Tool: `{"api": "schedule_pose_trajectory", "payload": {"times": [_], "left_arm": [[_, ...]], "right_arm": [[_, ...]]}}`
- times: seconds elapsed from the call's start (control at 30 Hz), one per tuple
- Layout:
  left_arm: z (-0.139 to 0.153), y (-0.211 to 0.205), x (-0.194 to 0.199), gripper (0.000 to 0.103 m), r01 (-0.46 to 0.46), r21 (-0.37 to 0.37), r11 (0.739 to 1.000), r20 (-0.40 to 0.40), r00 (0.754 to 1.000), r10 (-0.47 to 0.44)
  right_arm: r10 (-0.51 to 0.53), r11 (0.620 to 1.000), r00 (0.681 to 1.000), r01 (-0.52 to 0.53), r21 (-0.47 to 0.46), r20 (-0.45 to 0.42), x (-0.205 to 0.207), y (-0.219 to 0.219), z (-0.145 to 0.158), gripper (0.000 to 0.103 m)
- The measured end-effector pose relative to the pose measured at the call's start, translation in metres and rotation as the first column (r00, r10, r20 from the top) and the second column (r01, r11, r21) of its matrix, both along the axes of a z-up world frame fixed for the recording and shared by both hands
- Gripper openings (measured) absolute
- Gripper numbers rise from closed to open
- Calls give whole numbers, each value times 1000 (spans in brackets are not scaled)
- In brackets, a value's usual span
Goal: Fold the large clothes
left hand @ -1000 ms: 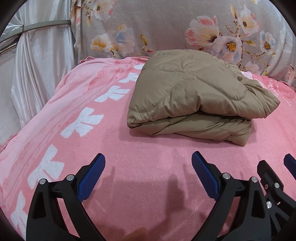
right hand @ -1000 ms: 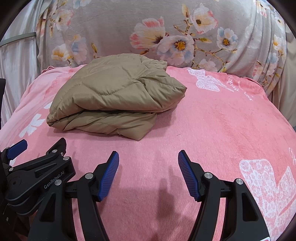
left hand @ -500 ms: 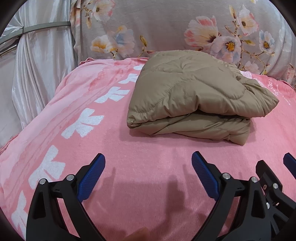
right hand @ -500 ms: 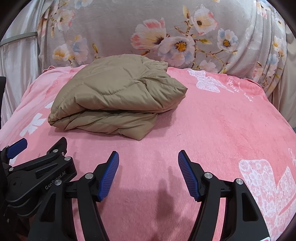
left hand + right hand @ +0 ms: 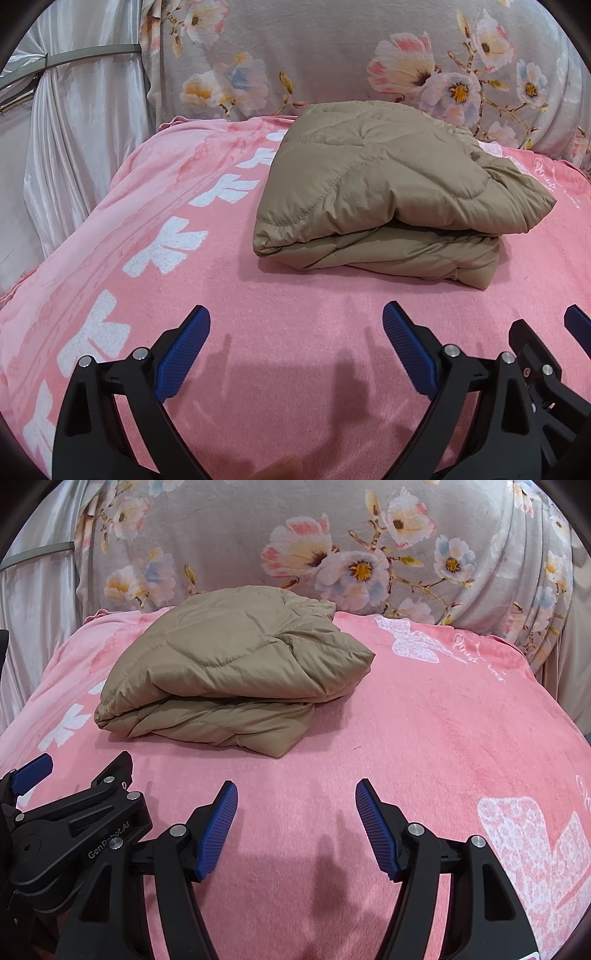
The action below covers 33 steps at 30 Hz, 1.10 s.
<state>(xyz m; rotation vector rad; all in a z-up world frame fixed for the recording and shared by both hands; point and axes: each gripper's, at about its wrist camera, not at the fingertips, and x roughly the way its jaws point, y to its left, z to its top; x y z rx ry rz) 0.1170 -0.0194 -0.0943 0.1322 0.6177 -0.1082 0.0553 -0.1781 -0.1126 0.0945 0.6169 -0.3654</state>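
A tan quilted jacket point(image 5: 384, 192) lies folded in a thick bundle on the pink blanket point(image 5: 295, 306). It also shows in the right wrist view point(image 5: 232, 672), up and to the left. My left gripper point(image 5: 295, 332) is open and empty, low over the blanket in front of the jacket. My right gripper point(image 5: 295, 805) is open and empty too, in front of the bundle's right end. Neither touches the jacket. The right gripper's finger shows at the right edge of the left wrist view point(image 5: 576, 325), and the left gripper shows at the left of the right wrist view point(image 5: 74, 812).
A grey floral cushion point(image 5: 332, 554) stands behind the jacket. A white satin curtain point(image 5: 66, 147) hangs at the left, past the blanket's edge. The blanket has white printed patterns point(image 5: 524, 849) at the right.
Both views have shifted very slightly. The jacket sits a touch higher in the right wrist view. Both grippers stay open and the jacket has not moved.
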Motion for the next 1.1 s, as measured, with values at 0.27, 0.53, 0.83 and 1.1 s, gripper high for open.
{"api": "schedule_pose_trajectory", "payload": {"times": [0.27,0.53,0.83,1.1], "left_arm": [[0,1,0,92,1,-1,1000,1,1000,-1],[1,2,1,92,0,-1,1000,4,1000,0],[1,2,0,92,1,-1,1000,5,1000,0],[1,2,0,91,0,0,1000,6,1000,0]], "right_arm": [[1,1000,1000,-1,0,0,0,0,0,65],[1,1000,1000,-1,-1,-1,0,-1,-1,65],[2,1000,1000,-2,-1,-1,0,-1,-1,65],[2,1000,1000,-2,-3,-1,0,-1,-1,65]]}}
